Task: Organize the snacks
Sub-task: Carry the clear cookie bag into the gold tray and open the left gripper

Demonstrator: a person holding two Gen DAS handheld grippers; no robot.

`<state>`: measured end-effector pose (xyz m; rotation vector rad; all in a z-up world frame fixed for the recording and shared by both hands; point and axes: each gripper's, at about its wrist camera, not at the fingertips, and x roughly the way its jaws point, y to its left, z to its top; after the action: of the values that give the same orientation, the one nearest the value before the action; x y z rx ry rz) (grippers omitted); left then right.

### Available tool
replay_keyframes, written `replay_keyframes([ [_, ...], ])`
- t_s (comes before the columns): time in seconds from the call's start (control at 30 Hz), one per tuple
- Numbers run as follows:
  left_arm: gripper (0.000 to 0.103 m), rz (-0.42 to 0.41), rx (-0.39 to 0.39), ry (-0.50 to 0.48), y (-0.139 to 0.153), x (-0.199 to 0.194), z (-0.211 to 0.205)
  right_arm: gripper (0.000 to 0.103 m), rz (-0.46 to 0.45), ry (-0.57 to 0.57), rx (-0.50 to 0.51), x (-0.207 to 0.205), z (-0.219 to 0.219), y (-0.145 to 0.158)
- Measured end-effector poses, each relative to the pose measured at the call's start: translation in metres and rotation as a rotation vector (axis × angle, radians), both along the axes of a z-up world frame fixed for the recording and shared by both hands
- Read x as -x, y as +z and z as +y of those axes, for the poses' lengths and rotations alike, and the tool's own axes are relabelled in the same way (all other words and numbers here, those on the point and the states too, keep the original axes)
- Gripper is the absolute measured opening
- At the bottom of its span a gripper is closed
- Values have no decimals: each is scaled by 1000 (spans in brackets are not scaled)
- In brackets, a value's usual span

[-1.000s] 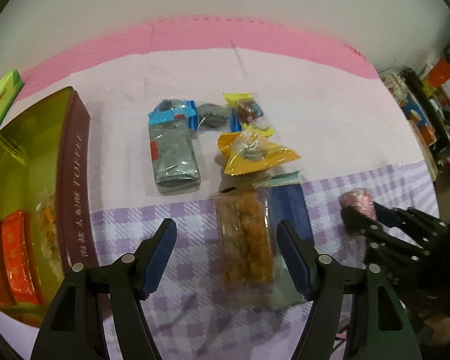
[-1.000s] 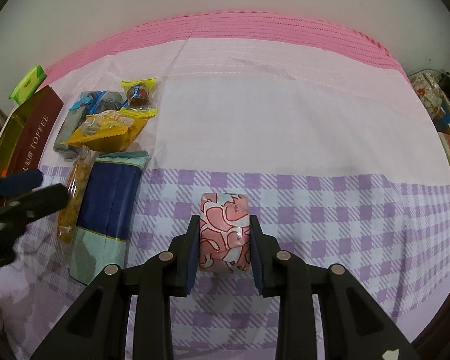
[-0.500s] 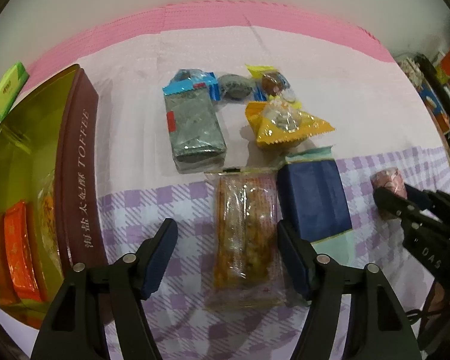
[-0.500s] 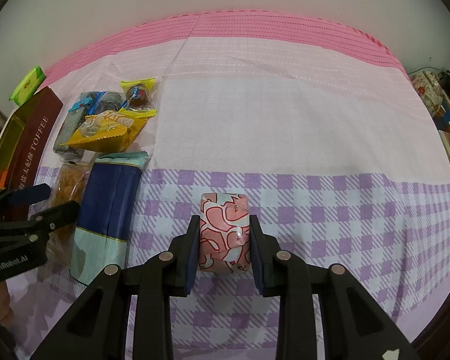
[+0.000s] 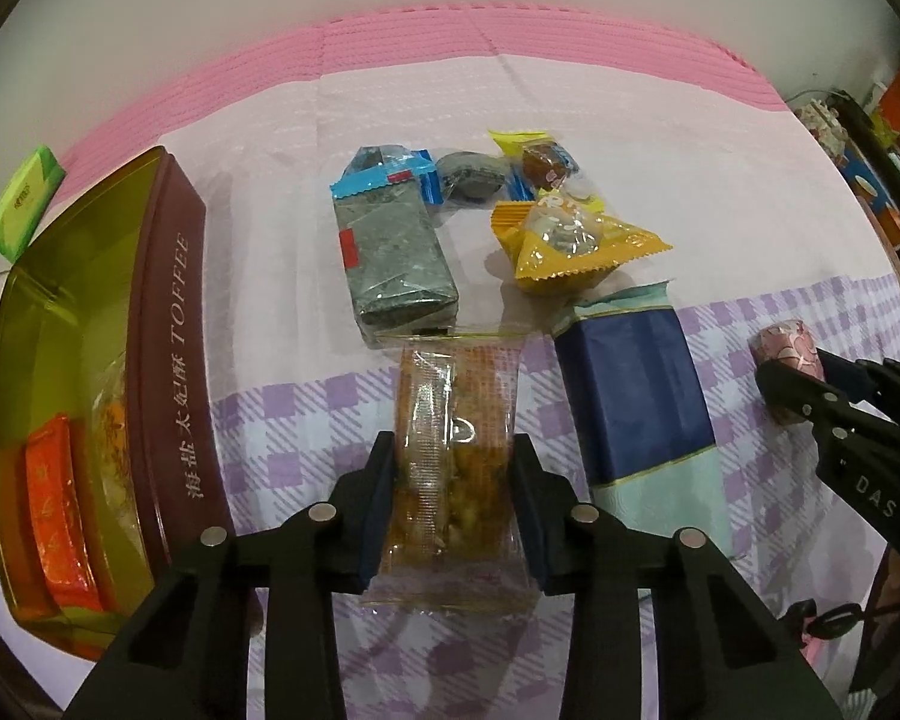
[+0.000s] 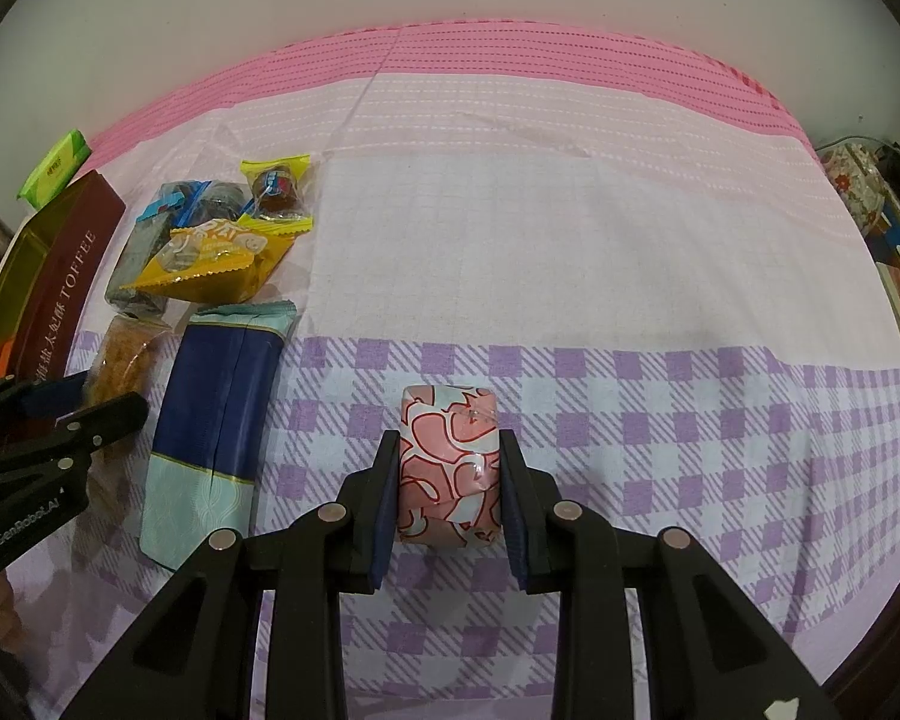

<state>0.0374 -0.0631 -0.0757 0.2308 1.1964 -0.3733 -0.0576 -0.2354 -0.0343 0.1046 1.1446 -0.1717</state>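
- The left wrist view looks down into the open toffee tin [image 5: 174, 324] at its 9 o'clock, where an orange packet [image 5: 60, 510] lies with a clear-wrapped snack beside it; the right wrist view catches only the tin's brown side wall [image 6: 66, 294], so what it holds does not show there.
- The left gripper [image 5: 455, 504] has its two blue pads pressed against the sides of the clear-wrapped crispy snack bar [image 5: 456, 420], which lies lengthwise between them on the checked cloth [image 5: 306, 420].
- The right gripper [image 6: 450, 492] is closed around the pink patterned candy [image 6: 449, 456], both pads touching its sides (the candy sits on the cloth [image 6: 690, 420]).
- Seen from the left wrist, the right gripper [image 5: 807, 372] reaches in from 3 o'clock; seen from the right wrist, the left gripper [image 6: 99, 405] reaches in from 9 o'clock, level with the table.
- At 12 o'clock of the snack bar lies a grey-green packet [image 5: 390, 252], touching its far edge; at 1 o'clock sits a yellow packet [image 5: 570, 240], and at 3 o'clock, just beside it, a navy packet [image 5: 630, 396].
- A green box [image 5: 21, 201] stands behind the tin, cut off at the frame edge.
- The bar's near end is hidden by the pads, and the small wrapped sweets at the back are too tangled to tell apart.
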Motion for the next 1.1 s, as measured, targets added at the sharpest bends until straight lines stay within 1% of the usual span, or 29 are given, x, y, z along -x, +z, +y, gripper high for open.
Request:
replay_keyframes([
  [0.2, 38, 7, 2, -11, 5, 2, 2, 28, 1, 1, 6, 0, 0, -1],
  [0.33, 38, 0, 16, -15, 12, 4, 5, 28, 1, 1, 9, 0, 2, 0],
  [0.57, 38, -11, 45, 5, 30, 7, 15, 28, 1, 0, 11, 0, 2, 0],
  [0.77, 38, -44, 56, 11, 51, 9, 26, 28, 1, 0, 11, 0, 2, 0],
  [0.93, 38, -74, 53, 53, 66, 2, 49, 28, 2, 0, 12, 0, 2, -1],
  [1.1, 38, -113, 23, 132, 77, -14, 87, 28, 2, 1, 15, 0, 2, -1],
])
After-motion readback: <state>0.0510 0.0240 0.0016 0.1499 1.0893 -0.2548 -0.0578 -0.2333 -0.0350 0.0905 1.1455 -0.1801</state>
